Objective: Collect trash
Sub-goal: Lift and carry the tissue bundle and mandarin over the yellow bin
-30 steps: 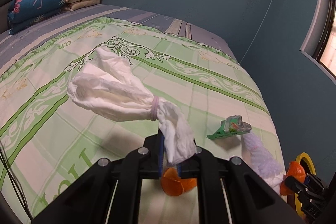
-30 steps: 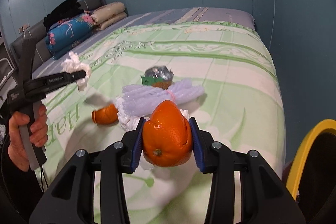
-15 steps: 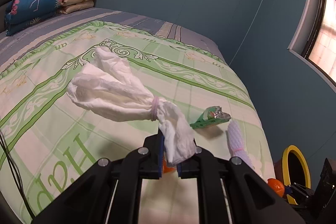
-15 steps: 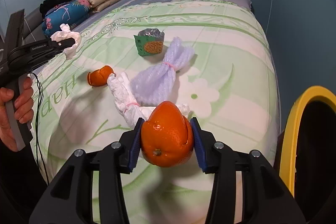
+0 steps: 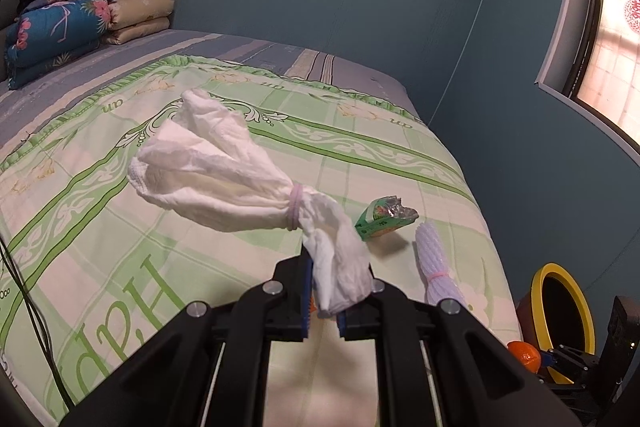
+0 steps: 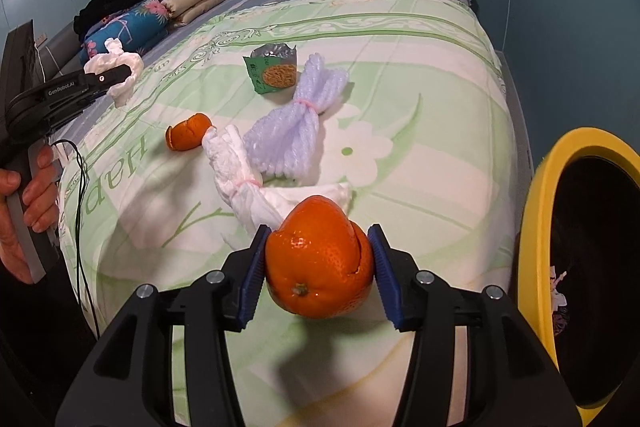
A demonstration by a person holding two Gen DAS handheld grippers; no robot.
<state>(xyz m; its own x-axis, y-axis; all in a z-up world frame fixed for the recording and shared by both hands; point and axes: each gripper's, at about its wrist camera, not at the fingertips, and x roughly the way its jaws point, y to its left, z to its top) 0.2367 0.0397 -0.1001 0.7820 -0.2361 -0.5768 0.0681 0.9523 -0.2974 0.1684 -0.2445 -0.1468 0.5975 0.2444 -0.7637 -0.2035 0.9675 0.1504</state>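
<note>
My left gripper is shut on a white tissue bundle tied with a pink band, held above the bed; it also shows at the left of the right wrist view. My right gripper is shut on an orange peel, held off the bed's right side beside the yellow-rimmed bin. On the bedspread lie another orange peel, a second white tissue bundle, a lilac foam net and a green snack wrapper. The wrapper and net also show in the left wrist view.
The bed has a green patterned cover. Folded quilts and pillows are stacked at its head. Blue walls surround it, with a window on the right. A black cable hangs by the bed's left edge. The bin stands on the floor.
My right gripper has drawn back with the orange peel toward the bin, whose rim now fills more of the view. My left gripper keeps the tissue bundle and has shifted slightly.
</note>
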